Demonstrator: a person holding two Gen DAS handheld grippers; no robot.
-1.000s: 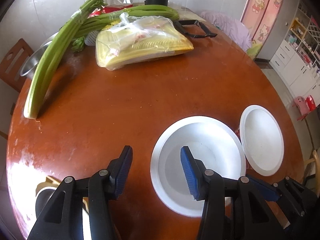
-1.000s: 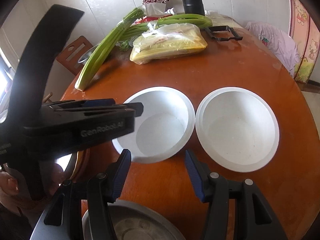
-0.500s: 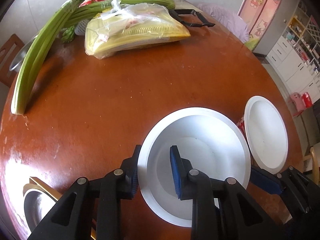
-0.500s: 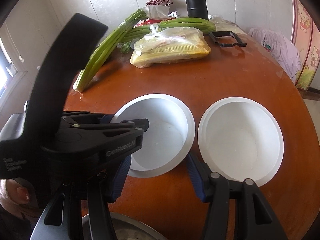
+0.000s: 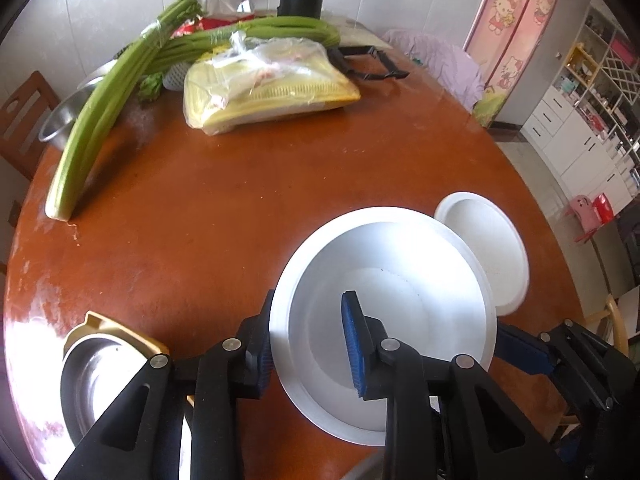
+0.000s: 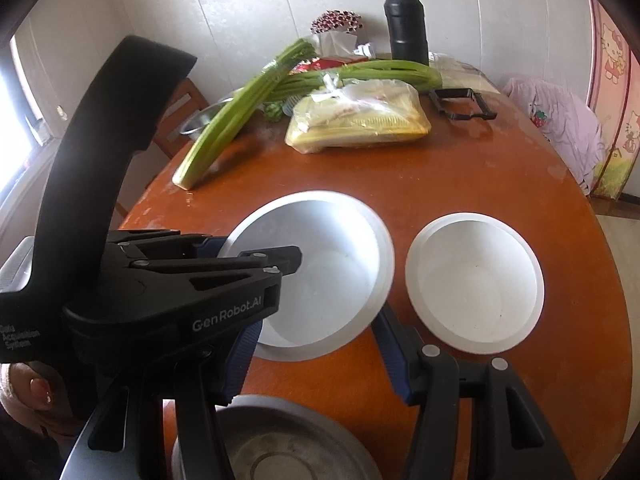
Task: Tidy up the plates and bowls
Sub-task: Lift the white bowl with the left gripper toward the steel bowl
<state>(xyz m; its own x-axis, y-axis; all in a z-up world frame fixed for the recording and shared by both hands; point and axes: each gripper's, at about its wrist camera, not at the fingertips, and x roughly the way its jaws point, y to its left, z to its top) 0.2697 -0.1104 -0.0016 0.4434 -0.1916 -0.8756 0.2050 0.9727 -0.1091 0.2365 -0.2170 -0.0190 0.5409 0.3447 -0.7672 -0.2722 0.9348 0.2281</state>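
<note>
Nearest in the left wrist view, the left gripper (image 5: 310,344) has its fingers nearly together on the near rim of a white bowl (image 5: 384,320), one blue pad outside the wall and one inside; they have just closed on it. The bowl looks tipped up off the brown table (image 5: 240,200), its far edge overlapping a second white bowl (image 5: 486,248) that sits flat just beyond it.

The right gripper (image 6: 316,354) hangs with its fingers partly apart and nothing between them, just behind the held bowl and above a steel dish (image 6: 276,444) at the bottom of that view.

The step in hand is probably nesting the held bowl into the flat one. A rim pinch like this lets a bowl swing, so keep it level, carry it over the other's centre, lower it until the walls seat, then let go. The celery (image 5: 104,120) and bagged food (image 5: 272,84) farther back are well clear.
</note>
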